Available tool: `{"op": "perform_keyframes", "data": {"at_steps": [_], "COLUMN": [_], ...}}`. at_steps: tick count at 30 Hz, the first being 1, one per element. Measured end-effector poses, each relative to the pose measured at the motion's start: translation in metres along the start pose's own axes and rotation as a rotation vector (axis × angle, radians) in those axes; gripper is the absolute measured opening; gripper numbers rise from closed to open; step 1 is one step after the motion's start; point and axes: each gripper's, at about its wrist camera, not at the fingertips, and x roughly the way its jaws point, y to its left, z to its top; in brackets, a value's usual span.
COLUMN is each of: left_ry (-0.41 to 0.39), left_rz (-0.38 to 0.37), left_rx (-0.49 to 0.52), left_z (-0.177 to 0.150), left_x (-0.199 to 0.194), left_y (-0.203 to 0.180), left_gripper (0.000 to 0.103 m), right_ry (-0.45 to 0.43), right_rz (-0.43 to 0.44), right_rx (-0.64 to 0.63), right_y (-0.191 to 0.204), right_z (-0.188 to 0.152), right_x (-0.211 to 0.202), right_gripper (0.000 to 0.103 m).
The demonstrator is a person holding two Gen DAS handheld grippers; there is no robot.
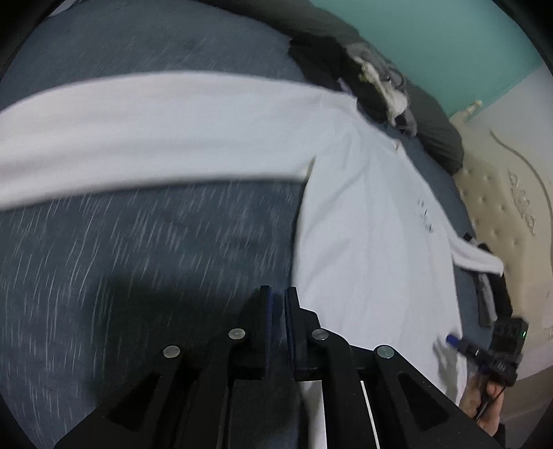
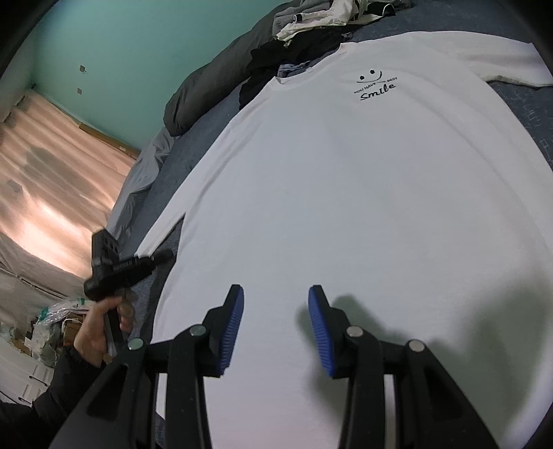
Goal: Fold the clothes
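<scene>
A white long-sleeved cotton shirt with a black "Smile" print [image 2: 345, 193] is lying flat, front up, on the blue-grey patterned bed cover [image 1: 138, 248], with both sleeves stretched out to the sides. Probably it is spread so to make clean folds possible.

The right gripper [image 2: 275, 324] is hovering over the lower part of the shirt body. Its blue-padded fingers are standing wide apart and are holding nothing, perhaps to be ready for taking cloth.

The left gripper [image 1: 277, 324] is hanging above the bed cover, just beside the edge of the shirt. Its fingers are nearly together with only a thin gap, and no cloth is between them.

A pile of dark and light mixed clothes [image 2: 311, 31] is waiting near the collar, beside a long grey bolster [image 2: 214, 89].
</scene>
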Motion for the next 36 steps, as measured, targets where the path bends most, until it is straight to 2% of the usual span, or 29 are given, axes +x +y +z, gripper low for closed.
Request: {"op": "perform_keyframes", "data": {"at_steps": [9,14,20,23,28,30,33,34,35,36], "left_ry": [0.061,0.086,0.074,0.061,0.039,0.045,0.037,0.034,0.031,0.028], "left_rz": [0.005,0.034,0.010,-0.020,-0.071,-0.063,-0.055,-0.053,-0.051,-0.048], "left_rx": [-0.022,0.014,-0.011,-0.057,-0.133,-0.114,-0.099,-0.094,-0.089,-0.084], "left_z": [-0.040,-0.047,-0.047,-0.046,-0.046,-0.044,-0.041,-0.039,-0.038,-0.037], "left_x": [-0.011,-0.004,-0.010,-0.010,-0.010,-0.006,-0.008,-0.009,-0.010,-0.011], "left_y": [0.004,-0.011,-0.014,-0.006,0.005,0.003,0.000,-0.001,-0.002,-0.003], "left_gripper": [0.011,0.013,0.020,0.023,0.024,0.024,0.021,0.016,0.000,0.000], "right_ry": [-0.006,-0.016,-0.023,-0.023,-0.019,-0.016,-0.012,-0.011,-0.010,-0.010], "right_rz": [0.016,0.021,0.030,0.033,0.031,0.030,0.027,0.027,0.026,0.026], "right_rx": [0.002,0.007,0.007,0.006,0.006,0.005,0.005,0.006,0.006,0.006], "right_y": [0.001,0.001,0.001,0.000,-0.001,-0.001,-0.002,-0.002,-0.002,-0.002], "right_z": [0.001,0.003,0.004,0.005,0.003,0.003,0.001,0.002,0.002,0.002], "right_x": [-0.004,-0.006,-0.009,-0.009,-0.009,-0.008,-0.007,-0.007,-0.006,-0.006], "right_gripper": [0.039,0.039,0.039,0.039,0.039,0.039,0.039,0.039,0.039,0.039]}}
